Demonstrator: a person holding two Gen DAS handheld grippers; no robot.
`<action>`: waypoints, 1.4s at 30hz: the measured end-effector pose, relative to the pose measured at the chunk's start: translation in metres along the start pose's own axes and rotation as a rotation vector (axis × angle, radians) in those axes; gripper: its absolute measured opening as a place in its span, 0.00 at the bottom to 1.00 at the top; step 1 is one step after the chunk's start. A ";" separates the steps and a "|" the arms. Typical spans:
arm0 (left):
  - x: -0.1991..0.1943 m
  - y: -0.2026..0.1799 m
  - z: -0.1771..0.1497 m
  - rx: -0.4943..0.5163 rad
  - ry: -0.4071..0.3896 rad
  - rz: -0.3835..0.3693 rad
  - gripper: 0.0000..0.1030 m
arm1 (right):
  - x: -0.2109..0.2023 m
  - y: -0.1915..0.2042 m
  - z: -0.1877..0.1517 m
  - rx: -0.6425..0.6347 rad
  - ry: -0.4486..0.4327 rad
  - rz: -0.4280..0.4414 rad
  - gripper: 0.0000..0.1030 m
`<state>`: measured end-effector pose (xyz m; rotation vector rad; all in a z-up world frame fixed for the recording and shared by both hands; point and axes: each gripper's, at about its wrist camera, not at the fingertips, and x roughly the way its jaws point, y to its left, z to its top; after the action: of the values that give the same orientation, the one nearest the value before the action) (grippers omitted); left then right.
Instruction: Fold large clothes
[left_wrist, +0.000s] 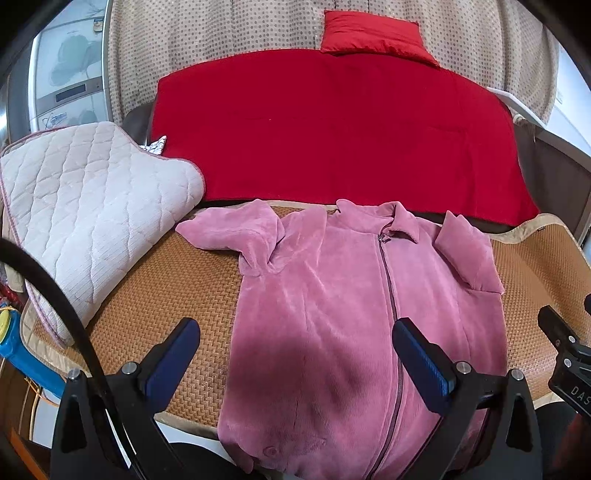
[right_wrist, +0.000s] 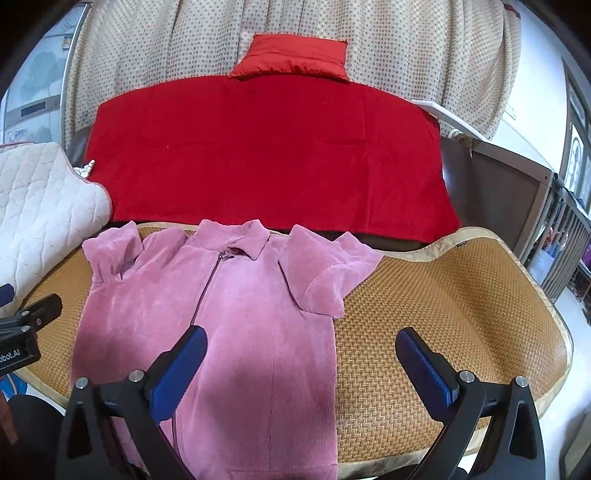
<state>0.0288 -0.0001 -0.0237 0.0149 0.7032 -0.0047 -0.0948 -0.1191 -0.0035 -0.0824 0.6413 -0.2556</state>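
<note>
Both grippers are hovering with jaws spread wide and holding nothing: the left gripper (left_wrist: 295, 350) over the near left part of a pink jacket (left_wrist: 332, 314), the right gripper (right_wrist: 301, 356) over its near right edge. The jacket is lying zipped and face up on a woven mat (right_wrist: 443, 302), sleeves folded inward. A red blanket (left_wrist: 332, 129) is spreading beyond it, a quilted pad (left_wrist: 81, 206) lying at far left.
</note>
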 end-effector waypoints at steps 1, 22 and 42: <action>0.001 -0.001 0.000 0.001 0.001 0.000 1.00 | 0.001 0.000 0.000 -0.001 0.001 -0.001 1.00; -0.010 -0.015 0.007 0.039 -0.032 0.001 1.00 | 0.004 0.002 0.003 -0.007 0.014 -0.011 1.00; -0.031 -0.022 -0.002 0.057 -0.052 0.001 1.00 | -0.015 0.007 0.001 -0.013 0.014 -0.011 1.00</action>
<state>0.0035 -0.0220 -0.0058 0.0697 0.6514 -0.0238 -0.1043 -0.1088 0.0048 -0.0966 0.6566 -0.2629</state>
